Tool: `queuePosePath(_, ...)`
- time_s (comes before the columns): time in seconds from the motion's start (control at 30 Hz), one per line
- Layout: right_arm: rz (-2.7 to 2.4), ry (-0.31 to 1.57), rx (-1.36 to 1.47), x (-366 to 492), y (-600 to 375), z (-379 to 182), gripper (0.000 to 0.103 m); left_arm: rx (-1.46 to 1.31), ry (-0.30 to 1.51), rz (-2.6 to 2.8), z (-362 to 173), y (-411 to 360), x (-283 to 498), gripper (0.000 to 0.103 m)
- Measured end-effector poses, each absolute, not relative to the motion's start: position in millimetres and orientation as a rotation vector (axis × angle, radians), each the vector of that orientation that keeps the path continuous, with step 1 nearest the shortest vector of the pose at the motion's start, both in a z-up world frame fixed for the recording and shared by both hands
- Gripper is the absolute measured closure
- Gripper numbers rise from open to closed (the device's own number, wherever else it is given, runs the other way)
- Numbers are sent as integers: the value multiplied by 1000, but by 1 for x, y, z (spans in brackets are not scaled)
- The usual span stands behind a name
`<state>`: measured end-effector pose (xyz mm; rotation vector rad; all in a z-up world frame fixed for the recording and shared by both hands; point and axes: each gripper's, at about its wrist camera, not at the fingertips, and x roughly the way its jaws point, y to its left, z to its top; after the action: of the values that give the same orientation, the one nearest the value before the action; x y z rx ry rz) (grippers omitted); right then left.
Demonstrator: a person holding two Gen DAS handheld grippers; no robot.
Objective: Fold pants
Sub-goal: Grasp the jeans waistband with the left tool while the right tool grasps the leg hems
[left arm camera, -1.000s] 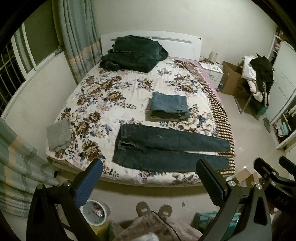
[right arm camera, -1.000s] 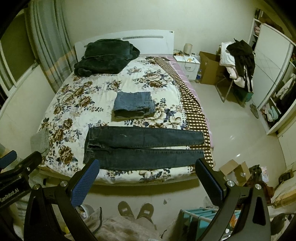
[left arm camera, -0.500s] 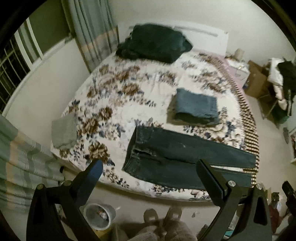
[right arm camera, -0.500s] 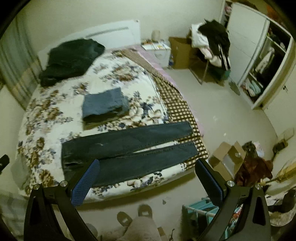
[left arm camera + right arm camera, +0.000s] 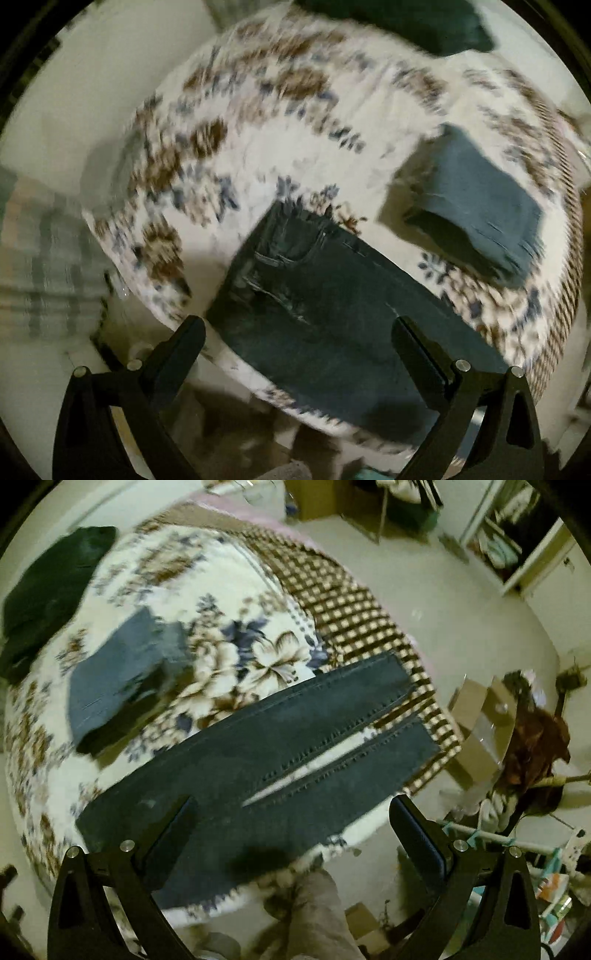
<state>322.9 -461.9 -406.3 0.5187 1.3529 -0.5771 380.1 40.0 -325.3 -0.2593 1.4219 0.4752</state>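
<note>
Dark blue jeans (image 5: 325,317) lie flat across the near edge of the floral bedspread (image 5: 280,147), waistband toward the left. In the right wrist view the two jeans legs (image 5: 332,738) run up to the right, with a thin gap between them. My left gripper (image 5: 297,328) hovers open above the waist and hip area. My right gripper (image 5: 291,808) hangs open above the lower legs near the bed edge. Neither holds anything. Both views are motion-blurred.
A folded lighter blue pair of jeans (image 5: 480,206) sits further back on the bed, also seen as the folded jeans (image 5: 122,672). A dark green blanket (image 5: 51,587) lies near the headboard. Cardboard boxes (image 5: 480,723) and clutter stand on the floor at right. A person's leg (image 5: 317,915) shows below.
Both grippers have dropped toward the bed and closer to the jeans, the left swinging over the waist end, the right over the leg end. Jaws remain open.
</note>
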Motion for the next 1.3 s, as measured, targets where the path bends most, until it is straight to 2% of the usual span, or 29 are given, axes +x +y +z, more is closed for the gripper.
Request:
queuePosePath(0.3, -722, 1485, 682, 405, -554, -586, 0, -468, 1589, 628, -504, 62, 466, 0)
queuePosePath(0.5, -829, 1551, 853, 421, -600, -678, 0, -551, 1646, 687, -579, 75, 494, 0)
queuePosePath(0.53, -844, 1549, 879, 422, -605, -686, 0, -552, 1643, 692, -586, 78, 496, 5)
queuePosePath(0.57, -857, 1545, 898, 422, -609, -692, 0, -551, 1634, 693, -589, 79, 498, 19)
queuePosePath(0.63, -877, 1550, 933, 423, -616, -705, 0, -544, 1618, 697, -593, 83, 498, 36)
queuePosePath(0.7, -880, 1546, 944, 425, -619, -712, 1, -558, 1570, 682, -589, 88, 494, 60)
queuePosePath(0.73, -880, 1538, 940, 426, -620, -714, 6, -555, 1543, 676, -585, 90, 492, 73)
queuePosePath(0.77, -884, 1530, 925, 428, -621, -714, 10, -579, 1518, 663, -580, 93, 487, 76)
queuePosePath(0.8, -893, 1519, 906, 426, -623, -712, 24, -608, 1493, 648, -574, 97, 481, 79)
queuePosePath(0.83, -900, 1514, 887, 427, -624, -710, 43, -625, 1476, 638, -570, 101, 476, 83)
queuePosePath(0.87, -900, 1506, 874, 427, -625, -708, 53, -657, 1451, 617, -564, 105, 470, 86)
queuePosePath(0.9, -896, 1495, 866, 427, -625, -706, 78, -686, 1426, 598, -557, 109, 463, 88)
queuePosePath(0.93, -890, 1487, 861, 426, -624, -701, 87, -711, 1403, 577, -548, 112, 457, 90)
queuePosePath(1.07, -846, 1429, 831, 420, -620, -675, 94, -792, 1322, 503, -510, 126, 437, 91)
queuePosePath(1.3, -672, 1151, 880, 383, -603, -557, 96, -920, 1163, 373, -448, 144, 385, 91)
